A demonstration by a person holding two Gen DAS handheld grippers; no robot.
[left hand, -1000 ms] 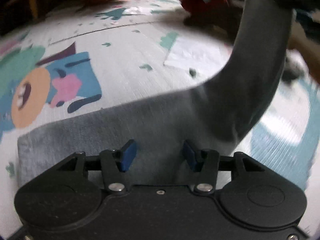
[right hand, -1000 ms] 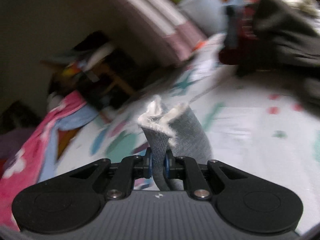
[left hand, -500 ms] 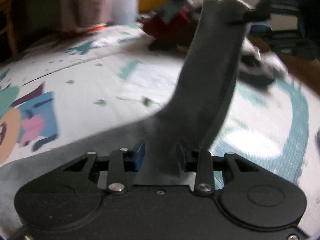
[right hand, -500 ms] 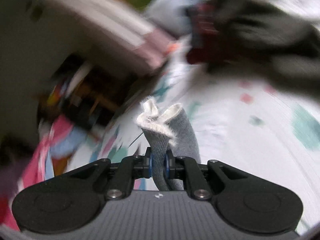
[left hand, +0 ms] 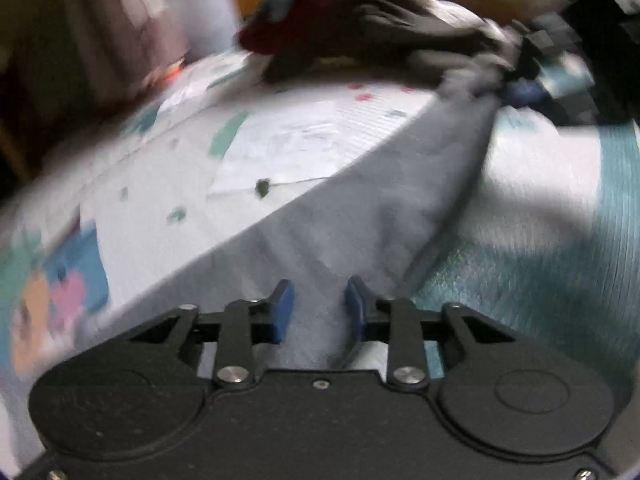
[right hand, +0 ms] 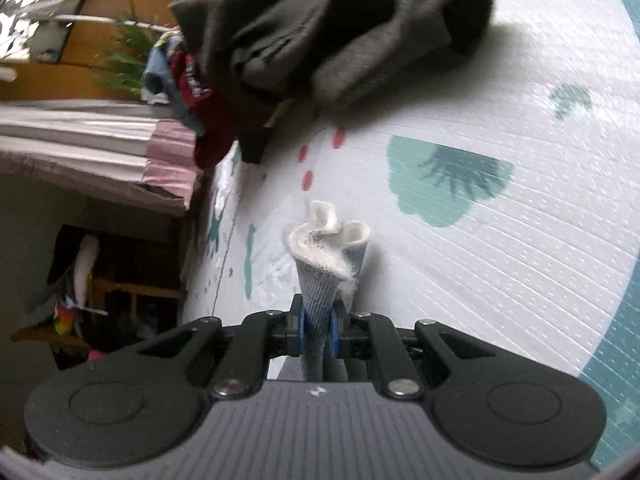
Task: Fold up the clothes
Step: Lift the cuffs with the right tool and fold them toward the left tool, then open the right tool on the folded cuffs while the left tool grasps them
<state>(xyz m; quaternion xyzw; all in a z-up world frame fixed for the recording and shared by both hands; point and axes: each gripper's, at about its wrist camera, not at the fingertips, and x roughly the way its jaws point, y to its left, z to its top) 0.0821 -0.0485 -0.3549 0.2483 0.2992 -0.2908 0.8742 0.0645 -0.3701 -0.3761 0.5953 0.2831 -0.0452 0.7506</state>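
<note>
A grey knit garment lies stretched over the patterned play mat, running from my left gripper up to the right. The left jaws stand open with the cloth lying between them. My right gripper is shut on the garment's end, whose fleecy white edge sticks up past the blue pads. In the left wrist view the right gripper shows blurred at the top right, holding the far end low over the mat.
A pile of dark grey and red clothes lies on the mat ahead of the right gripper. It also shows in the left wrist view. A white bin and a curtain stand beyond the mat's edge.
The right gripper has swung the held end down from high in the air to near the mat, so the garment now lies stretched out. The left jaws stay open.
</note>
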